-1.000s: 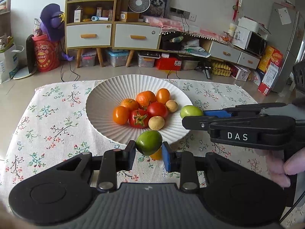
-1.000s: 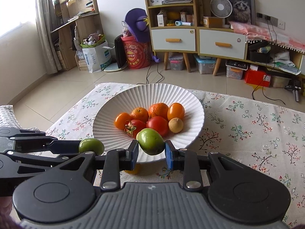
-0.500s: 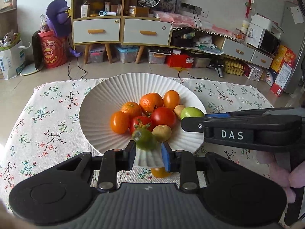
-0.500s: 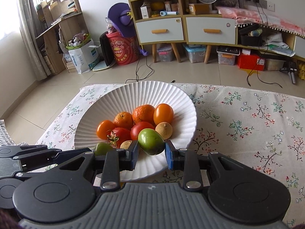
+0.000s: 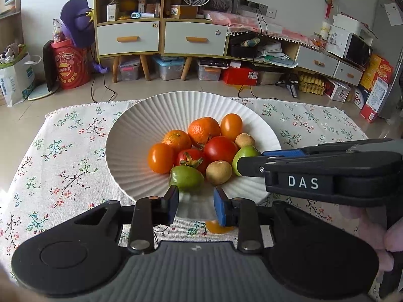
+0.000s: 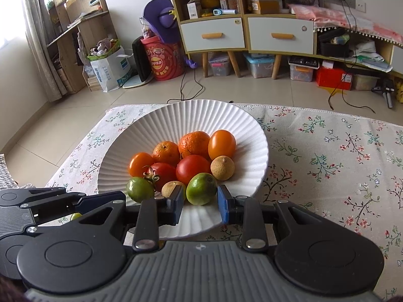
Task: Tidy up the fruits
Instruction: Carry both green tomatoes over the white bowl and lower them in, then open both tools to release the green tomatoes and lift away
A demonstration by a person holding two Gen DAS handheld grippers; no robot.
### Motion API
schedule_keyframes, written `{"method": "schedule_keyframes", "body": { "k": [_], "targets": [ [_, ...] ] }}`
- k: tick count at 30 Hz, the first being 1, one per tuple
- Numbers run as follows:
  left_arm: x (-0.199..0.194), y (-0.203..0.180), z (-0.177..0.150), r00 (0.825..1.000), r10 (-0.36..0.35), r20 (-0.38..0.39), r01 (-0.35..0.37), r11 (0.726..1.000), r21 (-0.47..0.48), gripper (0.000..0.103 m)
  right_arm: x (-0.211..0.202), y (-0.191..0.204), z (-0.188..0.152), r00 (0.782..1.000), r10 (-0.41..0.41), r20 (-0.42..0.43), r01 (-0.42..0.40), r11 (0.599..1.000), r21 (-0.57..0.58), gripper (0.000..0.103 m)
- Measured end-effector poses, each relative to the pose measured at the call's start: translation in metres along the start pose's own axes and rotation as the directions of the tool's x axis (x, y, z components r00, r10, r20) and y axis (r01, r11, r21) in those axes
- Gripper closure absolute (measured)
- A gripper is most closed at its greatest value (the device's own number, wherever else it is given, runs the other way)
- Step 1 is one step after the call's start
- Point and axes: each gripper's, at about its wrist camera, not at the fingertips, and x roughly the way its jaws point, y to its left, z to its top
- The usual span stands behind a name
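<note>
A white ribbed bowl (image 5: 131,136) on the flowered cloth holds oranges, tomatoes and small brown fruits. My left gripper (image 5: 196,202) is open; a green fruit (image 5: 186,178) lies in the bowl just beyond its fingertips. My right gripper (image 6: 200,202) stands over the bowl's near rim with its pads beside a second green fruit (image 6: 201,188), which seems to rest among the others; the pads look slightly apart from it. In the left wrist view the right gripper (image 5: 241,162) reaches in from the right beside that fruit (image 5: 244,154).
An orange fruit (image 5: 217,226) lies on the cloth (image 5: 63,156) just in front of the bowl, under my left gripper. Another small green fruit (image 6: 75,216) shows under the left gripper in the right wrist view. The floor and cabinets lie beyond the table.
Both grippers moved forward over the bowl. The left gripper opened and let its green fruit down in the bowl. The right gripper lowered its green fruit among the others and its jaws widened.
</note>
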Motion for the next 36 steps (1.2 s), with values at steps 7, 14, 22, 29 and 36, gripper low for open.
{"method": "schedule_keyframes", "body": {
  "k": [7, 14, 22, 29, 36],
  "targets": [
    [-0.003, 0.002, 0.000, 1.000, -0.010, 0.003, 0.010, 1.000, 0.014, 0.072, -0.006, 0.000, 0.003, 1.000, -0.008, 0.016, 0.008, 1.000, 0.005, 0.068],
    [-0.009, 0.000, 0.003, 1.000, -0.009, 0.014, 0.009, 1.000, 0.020, 0.058, -0.013, 0.001, 0.004, 1.000, -0.014, 0.020, 0.014, 1.000, -0.006, 0.049],
    [-0.019, 0.000, 0.002, 1.000, -0.002, 0.019, 0.001, 0.999, 0.050, 0.040, -0.028, 0.007, 0.002, 1.000, -0.007, 0.031, 0.008, 0.999, -0.035, 0.030],
    [-0.028, 0.000, -0.001, 1.000, 0.009, 0.015, -0.010, 0.998, 0.061, 0.028, -0.036, 0.011, -0.001, 1.000, -0.018, 0.015, 0.019, 0.998, -0.055, 0.024],
    [-0.035, -0.002, -0.004, 1.000, 0.010, 0.007, -0.011, 0.997, 0.080, 0.019, -0.044, 0.011, -0.005, 0.999, -0.028, 0.017, 0.029, 0.997, -0.065, 0.016]
  ]
}}
